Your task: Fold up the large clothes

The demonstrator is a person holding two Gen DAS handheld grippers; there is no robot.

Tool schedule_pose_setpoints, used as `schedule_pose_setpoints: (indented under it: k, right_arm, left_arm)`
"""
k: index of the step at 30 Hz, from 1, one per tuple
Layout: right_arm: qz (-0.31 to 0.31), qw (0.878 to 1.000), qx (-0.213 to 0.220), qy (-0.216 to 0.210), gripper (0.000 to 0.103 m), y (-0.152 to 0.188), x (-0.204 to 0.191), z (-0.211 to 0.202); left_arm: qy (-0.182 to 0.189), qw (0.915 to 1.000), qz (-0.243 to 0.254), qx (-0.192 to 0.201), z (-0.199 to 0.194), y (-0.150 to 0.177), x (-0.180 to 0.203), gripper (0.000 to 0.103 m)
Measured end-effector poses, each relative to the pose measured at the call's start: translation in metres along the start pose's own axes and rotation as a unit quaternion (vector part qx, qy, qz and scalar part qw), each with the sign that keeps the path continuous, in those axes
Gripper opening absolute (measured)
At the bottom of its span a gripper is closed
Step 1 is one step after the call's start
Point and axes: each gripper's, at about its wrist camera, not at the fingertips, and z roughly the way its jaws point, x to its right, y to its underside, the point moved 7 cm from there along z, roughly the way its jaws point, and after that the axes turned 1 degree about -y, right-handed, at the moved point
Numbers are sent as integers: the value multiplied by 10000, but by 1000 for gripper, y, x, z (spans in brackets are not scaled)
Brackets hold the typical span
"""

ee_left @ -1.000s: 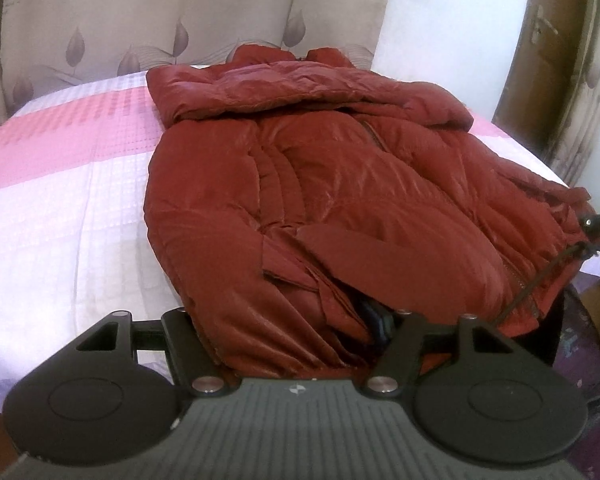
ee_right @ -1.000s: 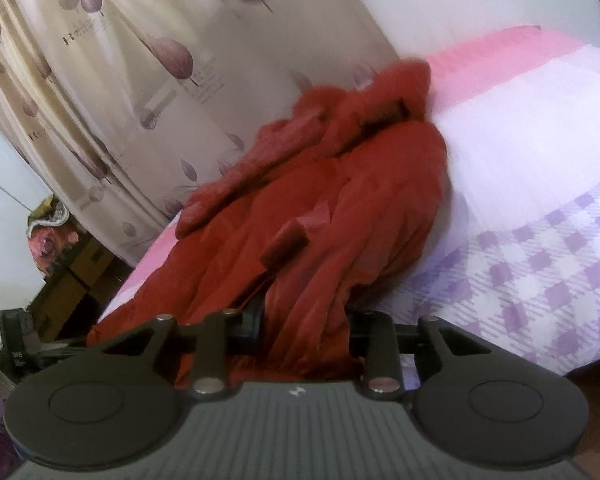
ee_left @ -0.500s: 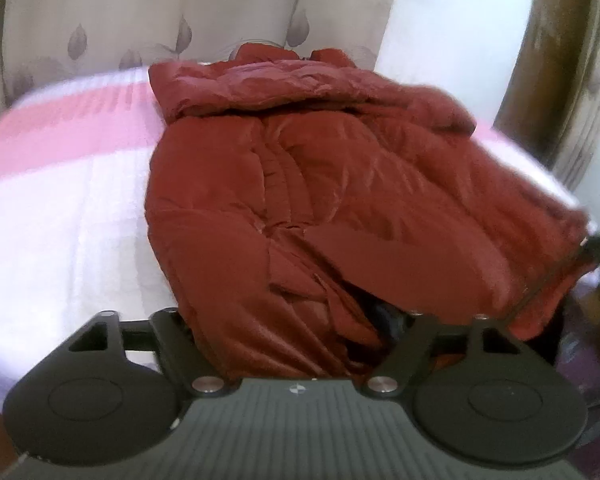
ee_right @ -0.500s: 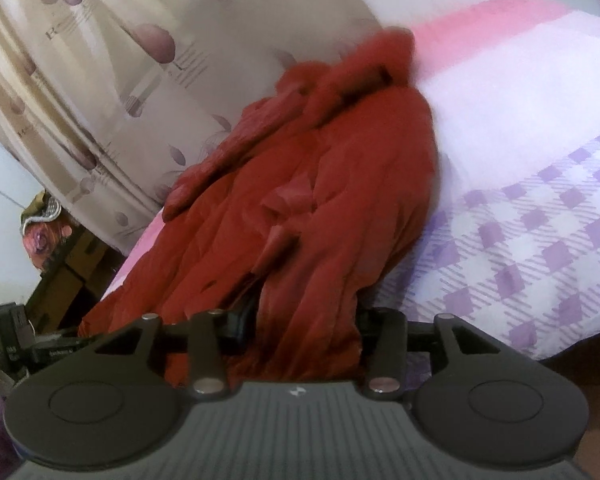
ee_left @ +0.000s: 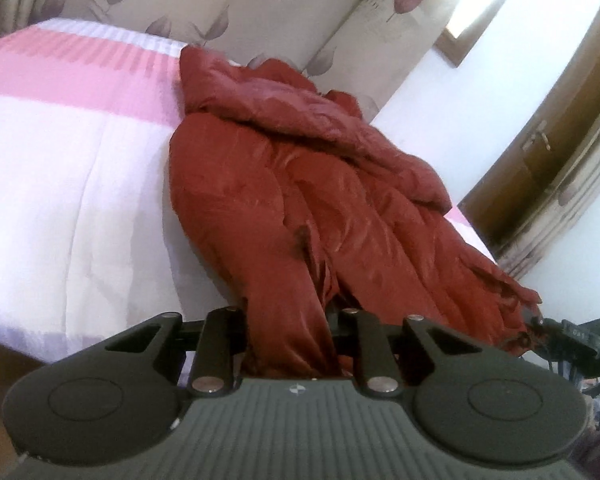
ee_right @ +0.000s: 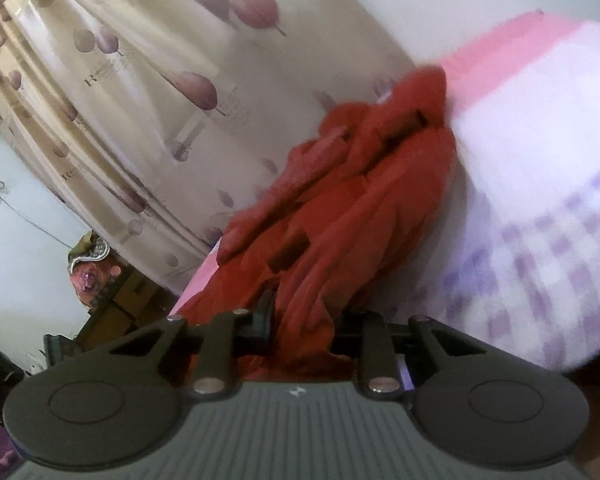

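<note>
A dark red puffer jacket (ee_left: 300, 184) lies lengthwise on the bed (ee_left: 72, 168), hood end toward the curtain. My left gripper (ee_left: 288, 316) holds a bunched fold of the jacket's near hem, its jaws closing on the cloth. In the right wrist view the same jacket (ee_right: 360, 200) runs away from the camera. My right gripper (ee_right: 304, 320) also has a gathered strip of the hem between its jaws, which are closing on it. The fingertips of both grippers are buried in the fabric.
A pink, white and lilac checked bedsheet (ee_right: 540, 208) covers the bed. Leaf-print curtains (ee_right: 140, 100) hang behind it. A wooden door (ee_left: 560, 140) stands at the right. Cluttered furniture (ee_right: 104, 280) sits beside the bed. The other gripper's tip (ee_left: 572, 336) shows at the jacket's far corner.
Both grippers narrowed onto the jacket's hem. The left one rolled and shifted sideways, pulling the hem into a tight ridge; the jacket now looks narrower and bunched. The right view tilted slightly.
</note>
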Motion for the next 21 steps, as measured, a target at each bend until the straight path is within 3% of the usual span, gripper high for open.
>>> schedule_pose_setpoints:
  k: [4, 7, 10, 21]
  right_arm:
    - [97, 9999, -70, 72, 22, 5, 9, -1]
    - [-121, 9994, -210, 230, 22, 7, 12, 4]
    - [-264, 9985, -282, 389, 23, 7, 12, 8]
    - [-391, 9967, -410, 584, 24, 12, 14, 12]
  left_arm:
    - [-332, 9979, 550, -75, 7, -3, 4, 23]
    - [-786, 9878, 1341, -76, 10, -3, 22, 25]
    - [-1085, 9778, 1792, -89, 16, -2, 32, 25]
    - [-1312, 9696, 2063, -87, 20, 5, 35, 27]
